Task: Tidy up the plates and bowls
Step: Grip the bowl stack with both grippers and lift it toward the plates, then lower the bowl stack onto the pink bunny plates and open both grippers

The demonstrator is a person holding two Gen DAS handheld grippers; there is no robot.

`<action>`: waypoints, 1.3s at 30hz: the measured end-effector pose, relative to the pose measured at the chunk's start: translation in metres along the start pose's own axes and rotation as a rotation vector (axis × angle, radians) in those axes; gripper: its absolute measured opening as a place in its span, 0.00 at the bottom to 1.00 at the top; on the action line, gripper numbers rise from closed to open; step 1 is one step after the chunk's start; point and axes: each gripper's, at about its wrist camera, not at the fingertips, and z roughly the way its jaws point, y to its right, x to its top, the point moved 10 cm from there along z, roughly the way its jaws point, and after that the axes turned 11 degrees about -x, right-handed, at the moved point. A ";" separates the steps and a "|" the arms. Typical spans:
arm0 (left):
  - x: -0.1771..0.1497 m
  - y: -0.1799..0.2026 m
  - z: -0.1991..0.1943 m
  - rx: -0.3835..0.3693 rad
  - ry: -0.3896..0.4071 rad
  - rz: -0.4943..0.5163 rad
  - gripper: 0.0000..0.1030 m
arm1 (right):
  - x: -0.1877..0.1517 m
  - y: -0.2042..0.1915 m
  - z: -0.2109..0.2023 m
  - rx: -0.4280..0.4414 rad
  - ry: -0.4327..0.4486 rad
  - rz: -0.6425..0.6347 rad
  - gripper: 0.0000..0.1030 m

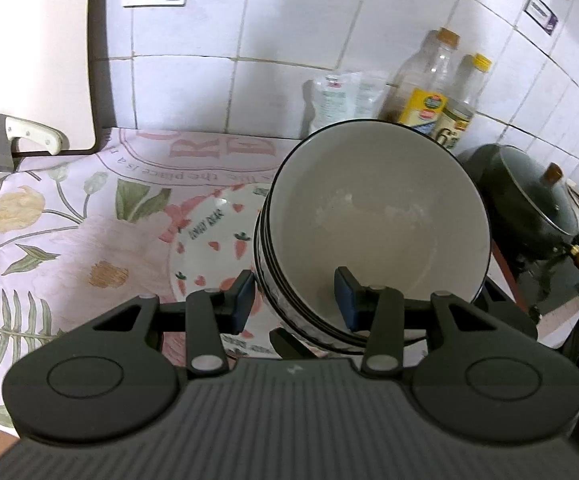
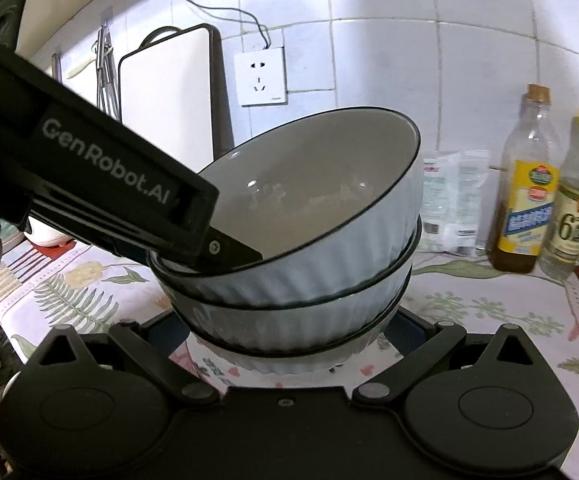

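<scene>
My left gripper (image 1: 295, 300) half-open, clamping the rims of the bowl stack (image 1: 373, 232); right gripper (image 2: 289, 340) cradles its base, grip unclear; ceramic heavy, slick, fragile.

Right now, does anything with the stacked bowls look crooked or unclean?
Yes. The stack of bowls tilts, its rims not level. The top bowl has a pale, cloudy residue on its inner bottom. The left tongs grip the rim of the stack on the near side. Nothing is spilled on the floral tablecloth.
</scene>
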 end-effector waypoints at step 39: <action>0.001 -0.059 0.070 0.077 -0.094 -0.130 0.40 | -0.028 -0.011 0.069 0.032 -0.130 -0.018 0.99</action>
